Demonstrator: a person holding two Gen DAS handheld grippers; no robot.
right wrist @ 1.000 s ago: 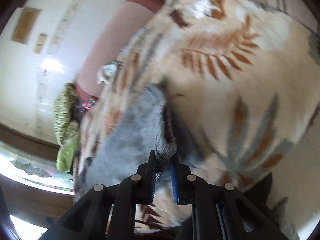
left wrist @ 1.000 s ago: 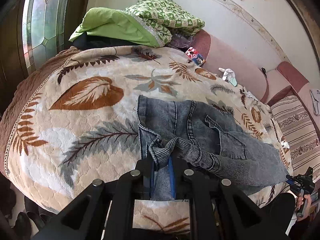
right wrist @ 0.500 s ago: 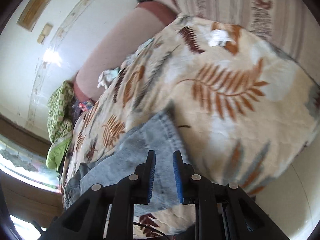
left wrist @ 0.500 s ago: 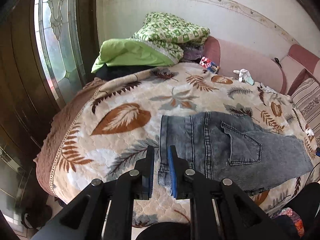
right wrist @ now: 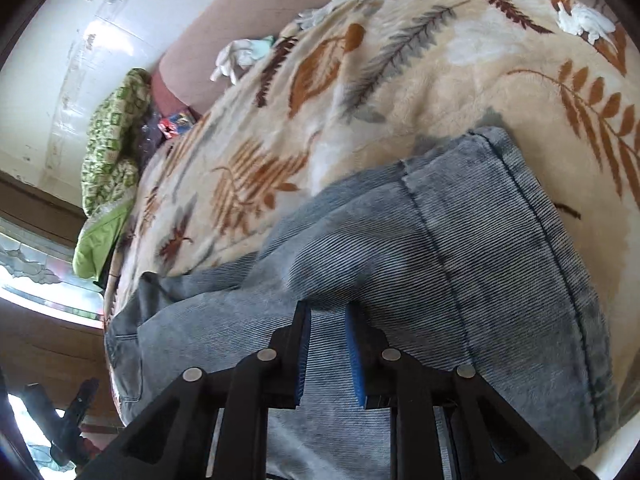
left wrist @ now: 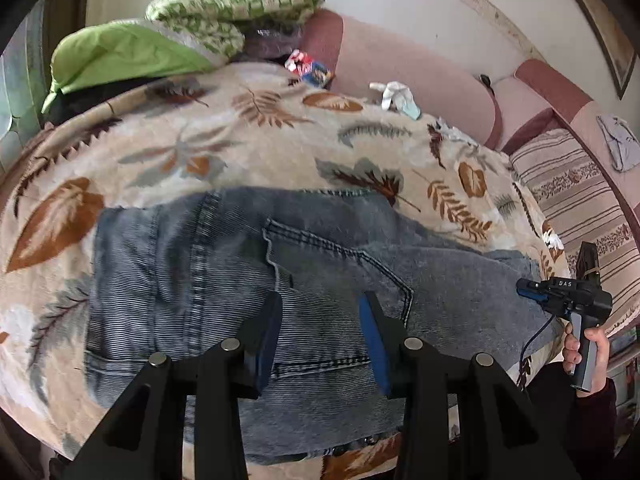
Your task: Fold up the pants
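Grey-blue denim pants point(left wrist: 224, 280) lie flat on the leaf-print blanket point(left wrist: 248, 148), waist to the left, back pocket up, legs running right. My left gripper point(left wrist: 320, 312) is open and empty, hovering over the seat of the pants near the pocket. My right gripper point(right wrist: 327, 316) is open and empty above the leg end of the pants point(right wrist: 460, 264). It also shows in the left wrist view point(left wrist: 568, 294), held in a hand at the right edge of the bed.
Green pillows and a folded green quilt point(left wrist: 132, 52) are piled at the back left. A pink padded headboard point(left wrist: 400, 68) runs along the far side. White gloves point(left wrist: 394, 94) and a small colourful packet point(left wrist: 310, 68) lie near it. A striped cushion point(left wrist: 576, 196) is at right.
Both grippers let go of the pants and opened. The pants now lie flat on the blanket. My left gripper moved in over the seat of the pants; the right one came over the leg end.
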